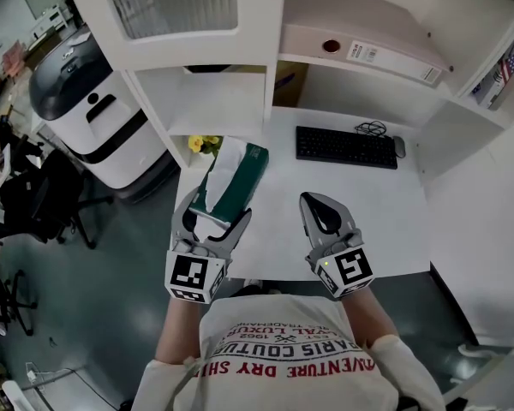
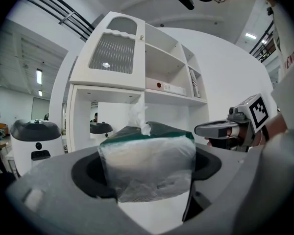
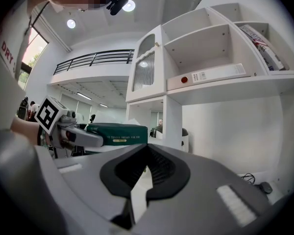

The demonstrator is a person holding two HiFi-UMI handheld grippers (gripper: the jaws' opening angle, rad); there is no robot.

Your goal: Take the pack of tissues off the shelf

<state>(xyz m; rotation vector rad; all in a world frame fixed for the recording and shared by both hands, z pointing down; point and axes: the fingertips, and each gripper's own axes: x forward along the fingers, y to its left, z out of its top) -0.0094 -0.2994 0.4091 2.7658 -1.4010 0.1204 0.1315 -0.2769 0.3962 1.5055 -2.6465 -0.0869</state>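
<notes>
A green pack of tissues (image 1: 240,182) with a white tissue sticking out of its top hangs over the left part of the white desk (image 1: 377,221), below the shelf unit (image 1: 214,101). My left gripper (image 1: 216,209) is shut on its near, clear-plastic end. In the left gripper view the pack (image 2: 147,165) fills the space between the jaws of the left gripper (image 2: 147,182). My right gripper (image 1: 315,199) hovers over the desk's middle, shut and holding nothing. The right gripper view has the pack (image 3: 115,133) at left, beyond the right gripper (image 3: 142,180).
A black keyboard (image 1: 346,147) and a mouse (image 1: 399,146) lie at the back of the desk. Yellow flowers (image 1: 203,144) stand by the shelf post. A binder (image 1: 360,50) lies on the upper shelf and books (image 1: 501,71) stand at right. A white and black machine (image 1: 94,118) stands left of the desk.
</notes>
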